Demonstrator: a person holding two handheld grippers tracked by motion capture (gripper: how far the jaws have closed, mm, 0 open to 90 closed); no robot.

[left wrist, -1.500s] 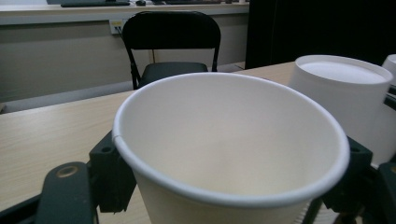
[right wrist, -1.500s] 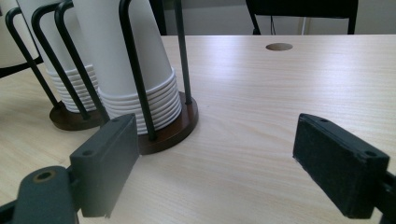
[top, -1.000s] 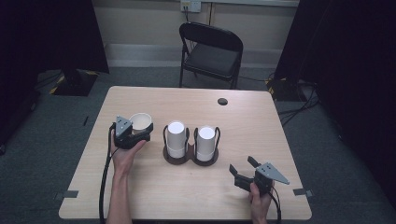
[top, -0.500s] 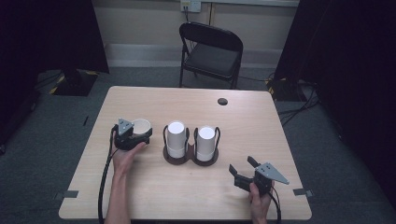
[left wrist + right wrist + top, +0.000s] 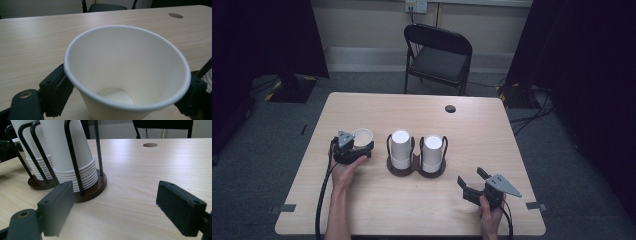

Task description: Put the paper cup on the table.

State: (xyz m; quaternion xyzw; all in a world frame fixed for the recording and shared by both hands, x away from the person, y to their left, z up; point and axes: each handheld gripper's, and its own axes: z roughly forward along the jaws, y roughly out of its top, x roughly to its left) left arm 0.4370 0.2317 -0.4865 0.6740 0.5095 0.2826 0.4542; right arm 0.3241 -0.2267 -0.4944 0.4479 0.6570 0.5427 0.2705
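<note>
A single white paper cup [image 5: 362, 136] [image 5: 125, 72] stands upright on the table's left side, mouth up and empty. My left gripper [image 5: 362, 145] [image 5: 125, 100] has a jaw on each side of it; the jaws have just been opening and its pads seem to stand off the cup wall. Two stacks of upturned white cups [image 5: 401, 147] [image 5: 432, 150] sit in a dark wire holder [image 5: 417, 170] at mid-table. My right gripper [image 5: 471, 177] [image 5: 115, 207] rests near the front right, open and empty, facing the holder's base [image 5: 92, 190].
The wooden table [image 5: 412, 210] has a round cable hole [image 5: 450, 108] at the far right. A black folding chair [image 5: 437, 55] stands behind it. Bare tabletop lies between the holder and the right gripper.
The left gripper and the cup have come down slightly toward the table, and its jaws have spread apart. The right gripper has not moved.
</note>
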